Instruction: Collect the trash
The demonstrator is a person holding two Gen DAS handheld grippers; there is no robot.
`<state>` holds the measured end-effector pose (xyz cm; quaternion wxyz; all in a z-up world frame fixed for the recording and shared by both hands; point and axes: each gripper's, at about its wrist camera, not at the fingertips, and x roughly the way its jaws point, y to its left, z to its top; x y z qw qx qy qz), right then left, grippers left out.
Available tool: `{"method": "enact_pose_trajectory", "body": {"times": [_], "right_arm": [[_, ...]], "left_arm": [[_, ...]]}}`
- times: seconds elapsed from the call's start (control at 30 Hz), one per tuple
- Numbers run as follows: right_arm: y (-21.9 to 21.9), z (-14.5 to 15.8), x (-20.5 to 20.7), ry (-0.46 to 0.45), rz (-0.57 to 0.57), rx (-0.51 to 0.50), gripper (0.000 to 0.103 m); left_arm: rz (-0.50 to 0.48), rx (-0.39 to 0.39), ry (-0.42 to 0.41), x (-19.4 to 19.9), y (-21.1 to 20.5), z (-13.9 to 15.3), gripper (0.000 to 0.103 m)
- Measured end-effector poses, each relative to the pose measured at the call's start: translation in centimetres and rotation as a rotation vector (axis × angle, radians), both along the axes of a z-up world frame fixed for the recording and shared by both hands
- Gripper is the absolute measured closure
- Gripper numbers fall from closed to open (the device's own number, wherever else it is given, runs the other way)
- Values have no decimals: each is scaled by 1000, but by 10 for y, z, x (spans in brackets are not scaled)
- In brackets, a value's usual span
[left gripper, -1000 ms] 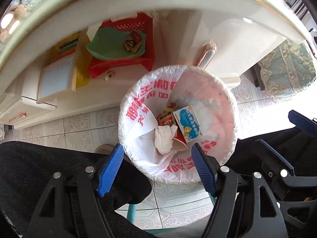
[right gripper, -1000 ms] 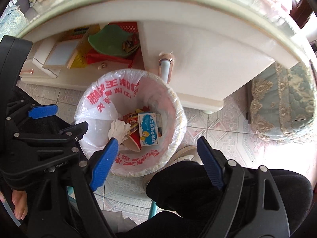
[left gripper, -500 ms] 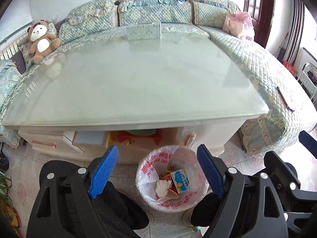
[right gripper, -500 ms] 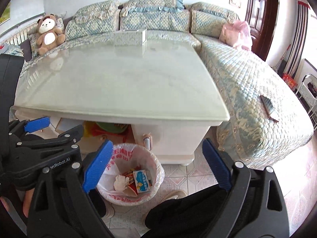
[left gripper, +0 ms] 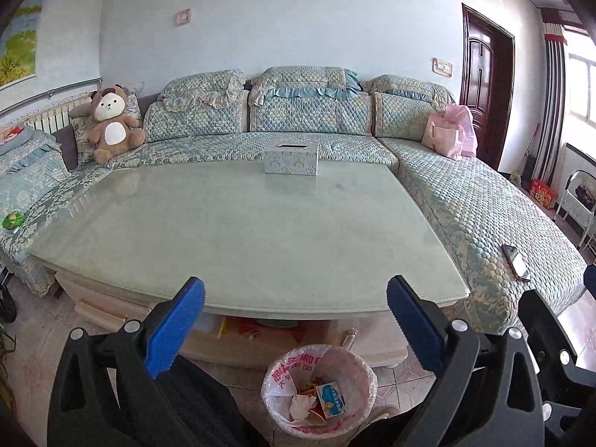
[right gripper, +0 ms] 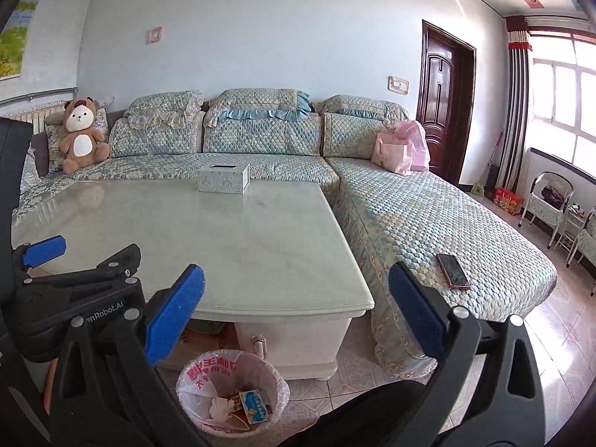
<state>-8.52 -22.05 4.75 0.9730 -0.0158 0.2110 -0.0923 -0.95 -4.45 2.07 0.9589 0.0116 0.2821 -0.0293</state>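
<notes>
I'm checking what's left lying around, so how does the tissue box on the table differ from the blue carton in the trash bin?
The tissue box is pale with a faint pattern; the blue carton is bright blue with a cartoon print. The tissue box stands squarely upright on the glass table; the blue carton lies tilted among other litter in the lined trash bin. The tissue box looks bigger. Both are rectangular boxes.
</notes>
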Motion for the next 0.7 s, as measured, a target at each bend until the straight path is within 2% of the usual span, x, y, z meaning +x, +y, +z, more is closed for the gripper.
{"method": "enact_pose_trajectory", "body": {"times": [0.17,0.27,0.7], "right_arm": [[1,5,-9,-7,-9,17,6],[2,5,-12,-3,-6,33,6],[9,7,-12,6,-5,42,6]], "left_arm": [[21,32,-8,-11,-1,12,7],[29,33,-27,-15,2,13,7],[38,27,-18,-15,8,13,7]]}}
